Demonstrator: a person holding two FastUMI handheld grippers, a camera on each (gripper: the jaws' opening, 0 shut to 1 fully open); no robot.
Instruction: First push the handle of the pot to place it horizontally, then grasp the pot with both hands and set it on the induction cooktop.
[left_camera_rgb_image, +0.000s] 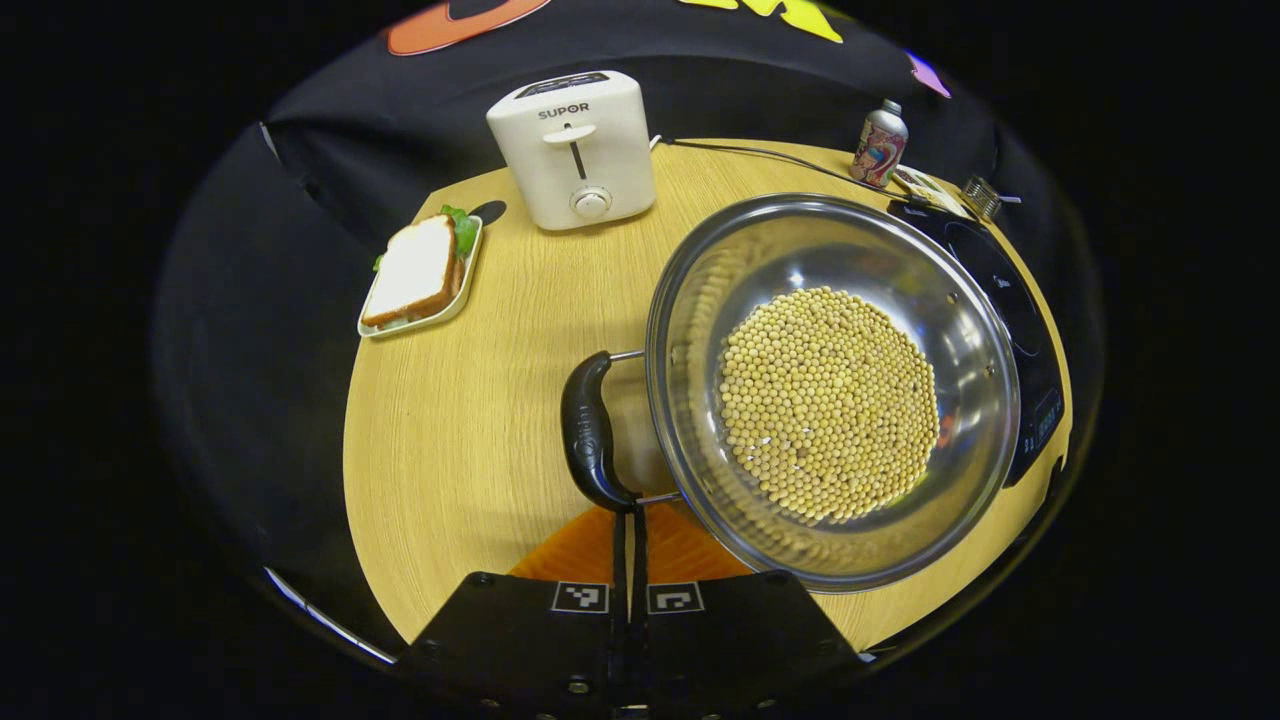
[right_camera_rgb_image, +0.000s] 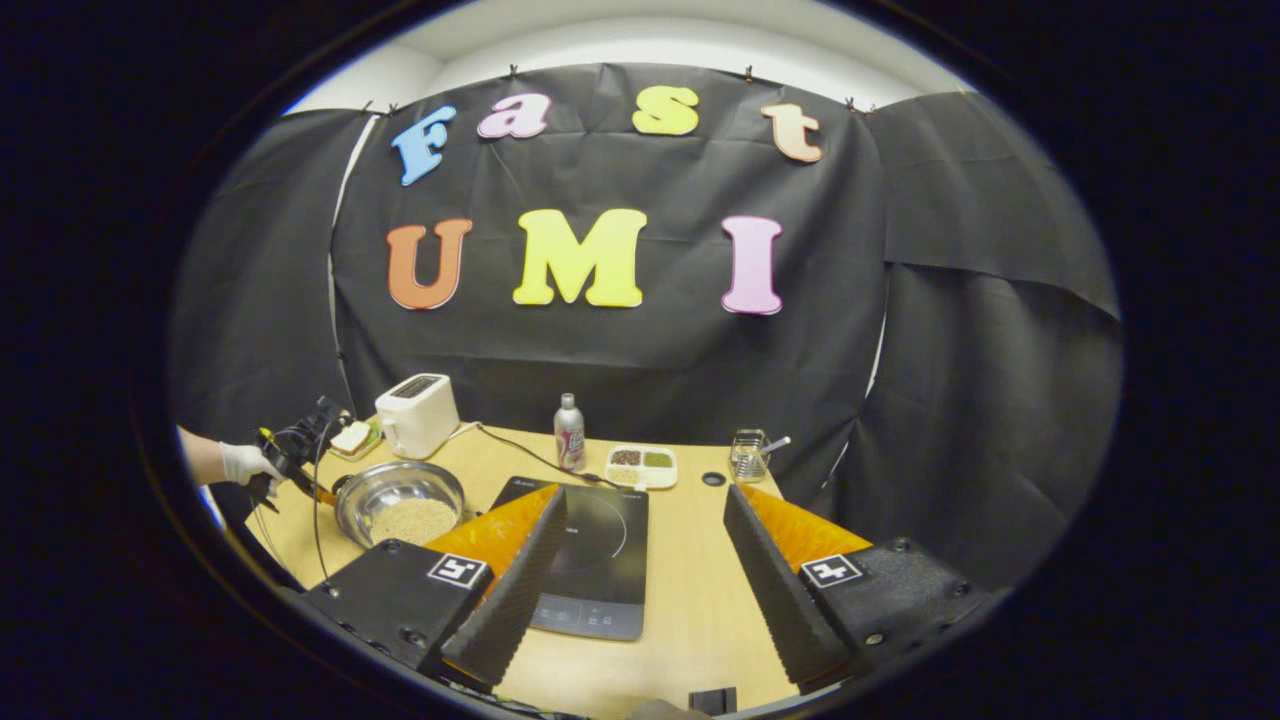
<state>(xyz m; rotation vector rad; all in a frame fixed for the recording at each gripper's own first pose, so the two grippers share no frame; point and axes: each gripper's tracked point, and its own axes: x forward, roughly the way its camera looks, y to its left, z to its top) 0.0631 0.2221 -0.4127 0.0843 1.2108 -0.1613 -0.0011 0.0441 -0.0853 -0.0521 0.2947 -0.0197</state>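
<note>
Left gripper view
- Left gripper (left_camera_rgb_image: 630, 520): low at the near table edge, pointing forward; its two fingers are pressed together with no gap, their tips at the near end of the pot's handle. Whether they touch the handle, I cannot tell.
- Handle (left_camera_rgb_image: 588, 430): a dark curved grip on wire brackets, on the left flank of the pot.
- Pot (left_camera_rgb_image: 700, 290): a shiny steel bowl-shaped pot sitting on the wooden table (left_camera_rgb_image: 460, 440), right of centre, holding a layer of pale round beans (left_camera_rgb_image: 828, 405).
- Induction cooktop (left_camera_rgb_image: 1010, 300): a dark slab behind the pot at the right table edge, the pot's far rim overlapping it in this view.
- Background: a white toaster (left_camera_rgb_image: 575, 150) at the far side, a sandwich on a small tray (left_camera_rgb_image: 418, 275) to its left, a can (left_camera_rgb_image: 880, 145) at the far right.

Right gripper view
- Right gripper (right_camera_rgb_image: 645, 560): raised above the near table edge, level, fingers spread wide apart and holding nothing, framing the cooktop (right_camera_rgb_image: 600, 560).
- Pot (right_camera_rgb_image: 400, 500): on the table left of the cooktop, just beside it.
- Left gripper (right_camera_rgb_image: 300, 450): farther off at the pot's left side, held by a gloved hand (right_camera_rgb_image: 245, 463) reaching in from the left.
- Background: toaster (right_camera_rgb_image: 417, 413), can (right_camera_rgb_image: 569, 432), a divided dish (right_camera_rgb_image: 641, 465) and a small glass container (right_camera_rgb_image: 748, 455) along the back.
</note>
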